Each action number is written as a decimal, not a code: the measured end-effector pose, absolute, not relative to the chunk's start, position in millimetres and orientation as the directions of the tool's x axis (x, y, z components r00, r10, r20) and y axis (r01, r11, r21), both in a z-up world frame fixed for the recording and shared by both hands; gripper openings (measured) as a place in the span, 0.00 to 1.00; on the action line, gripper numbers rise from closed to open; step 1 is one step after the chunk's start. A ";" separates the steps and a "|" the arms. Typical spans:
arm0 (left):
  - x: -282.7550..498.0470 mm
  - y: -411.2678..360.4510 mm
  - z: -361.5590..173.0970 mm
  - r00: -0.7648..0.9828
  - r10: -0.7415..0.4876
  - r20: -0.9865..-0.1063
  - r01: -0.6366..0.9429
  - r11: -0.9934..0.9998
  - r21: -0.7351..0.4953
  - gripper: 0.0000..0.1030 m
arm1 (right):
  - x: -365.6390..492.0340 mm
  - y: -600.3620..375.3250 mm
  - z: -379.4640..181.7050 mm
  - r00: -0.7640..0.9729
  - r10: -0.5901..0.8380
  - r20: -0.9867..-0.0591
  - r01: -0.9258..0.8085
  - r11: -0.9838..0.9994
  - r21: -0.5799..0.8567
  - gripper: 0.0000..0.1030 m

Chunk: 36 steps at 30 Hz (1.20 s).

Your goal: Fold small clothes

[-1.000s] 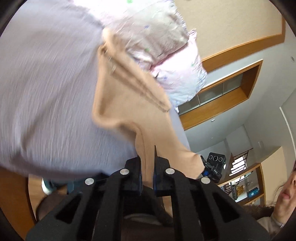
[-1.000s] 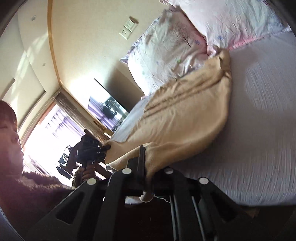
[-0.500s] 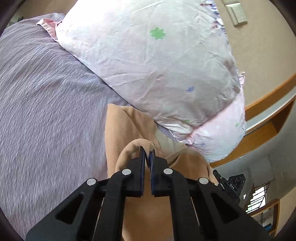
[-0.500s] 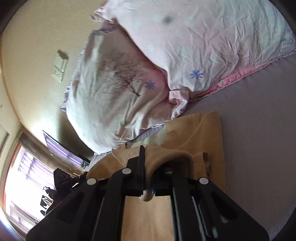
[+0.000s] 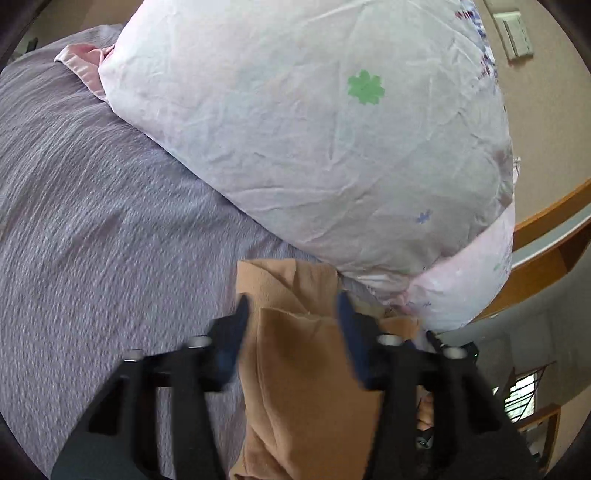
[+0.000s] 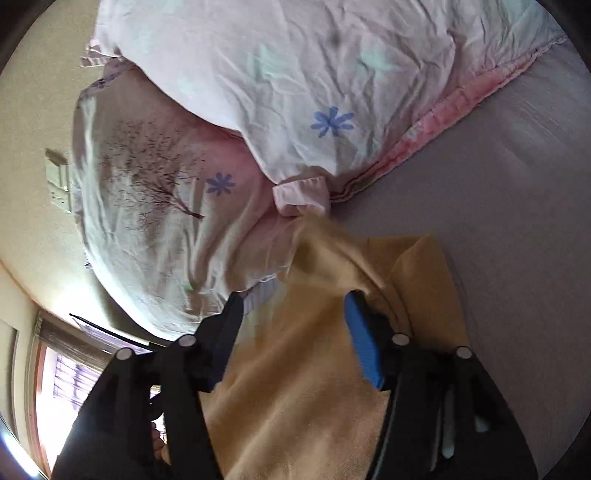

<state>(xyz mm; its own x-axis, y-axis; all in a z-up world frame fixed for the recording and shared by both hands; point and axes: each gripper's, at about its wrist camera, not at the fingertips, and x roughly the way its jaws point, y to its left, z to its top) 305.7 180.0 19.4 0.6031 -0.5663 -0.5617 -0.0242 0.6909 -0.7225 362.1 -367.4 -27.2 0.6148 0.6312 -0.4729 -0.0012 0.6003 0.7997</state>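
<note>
A tan garment (image 5: 306,373) lies folded over itself on the grey-purple bed sheet (image 5: 103,236), its far edge against the pillows. My left gripper (image 5: 291,306) is open, fingers spread just above the garment's folded top edge, holding nothing. In the right wrist view the same tan garment (image 6: 295,387) lies below my right gripper (image 6: 293,299), which is also open and empty, with its blue pad (image 6: 364,343) showing. A bunched corner of the garment rises toward the pillows.
Two large pale pink floral pillows (image 5: 332,147) (image 6: 280,81) (image 6: 155,206) lie right behind the garment. A beige wall with a switch plate (image 5: 517,33) and wooden trim is behind. A bright window (image 6: 62,384) is at lower left in the right wrist view.
Both grippers carried the garment's near edge forward over itself toward the pillows, then opened and let it go. The garment now lies folded on the sheet.
</note>
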 end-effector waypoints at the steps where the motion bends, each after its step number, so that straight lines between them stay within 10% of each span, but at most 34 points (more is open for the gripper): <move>1: 302.1 176.0 21.2 0.610 -0.550 -0.571 -0.018 0.710 -0.704 0.84 | 357.4 -368.0 -21.9 0.633 0.624 -0.459 -0.015 0.602 0.799 0.74; 9: 307.5 152.4 10.4 0.533 -0.537 -0.654 -0.015 0.767 -0.642 0.60 | 337.8 -380.9 -11.7 0.708 0.611 -0.354 -0.087 0.572 0.816 0.82; 16: 309.5 143.9 11.9 0.556 -0.466 -0.688 -0.048 0.808 -0.587 0.08 | 333.7 -391.8 -11.4 0.703 0.634 -0.321 -0.094 0.530 0.843 0.85; 29: 343.6 138.0 23.7 0.653 -0.297 -0.697 -0.093 0.881 -0.463 0.04 | 346.4 -367.4 -13.0 0.636 0.593 -0.494 -0.073 0.683 0.727 0.85; 36: 349.7 144.2 8.8 0.630 -0.329 -0.704 -0.121 0.853 -0.507 0.04 | 365.4 -372.3 10.0 0.666 0.382 -0.640 0.007 0.855 0.518 0.54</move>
<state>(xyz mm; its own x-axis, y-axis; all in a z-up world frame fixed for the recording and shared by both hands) 349.7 144.2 8.8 0.6298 -0.3286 -0.7038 -0.1213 0.8534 -0.5069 365.4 -372.3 10.0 0.6663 0.3821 -0.6404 0.0075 0.8553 0.5181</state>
